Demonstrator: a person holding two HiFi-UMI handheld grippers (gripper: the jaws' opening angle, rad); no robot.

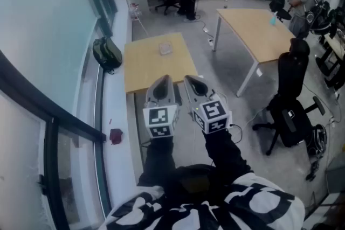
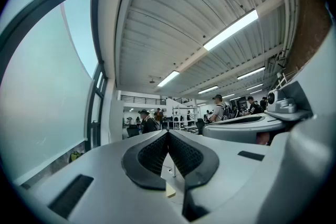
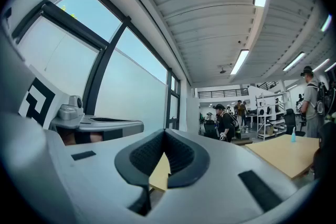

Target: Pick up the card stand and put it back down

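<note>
Progress stands at the start: the card stand (image 1: pixel 165 49) sits on the small table (image 1: pixel 141 70), near its far edge and roughly midway between its side edges, with neither tool touching it. Your left gripper (image 1: pixel 161 82) and right gripper (image 1: pixel 190 82) are held side by side at the table's near edge, well apart from the stand. Both sets of tongs are closed tip to tip with nothing between them. Every step is outstanding: open one gripper, reach toward the far edge, clamp the stand, lift it, then set it back on the table.
</note>
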